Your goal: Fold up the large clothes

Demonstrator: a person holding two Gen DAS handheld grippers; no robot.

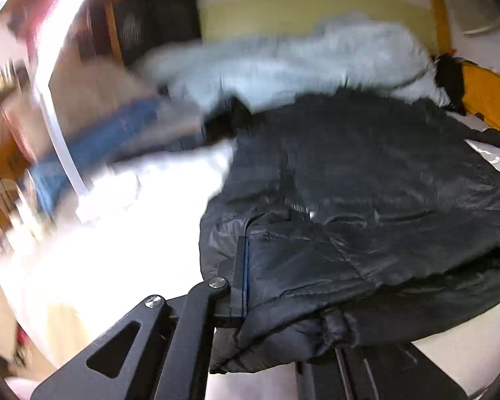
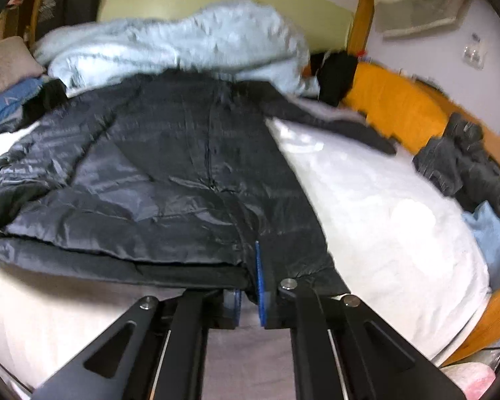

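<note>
The dark jacket (image 2: 183, 166) covers the near and middle bed, its hem clamped in both closed grippers, so no way lies through there. To its right the white sheet (image 2: 383, 206) lies bare up to the orange wooden rail (image 2: 396, 106). A heap of dark clothes (image 2: 463, 163) blocks the right edge. The pale blue blanket (image 2: 183, 43) walls off the far side. Folded clothes (image 2: 6, 100) crowd the far left.

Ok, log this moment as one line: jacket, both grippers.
black puffer jacket: spread on white bed | left gripper: shut on jacket hem | right gripper: shut on jacket hem
</note>
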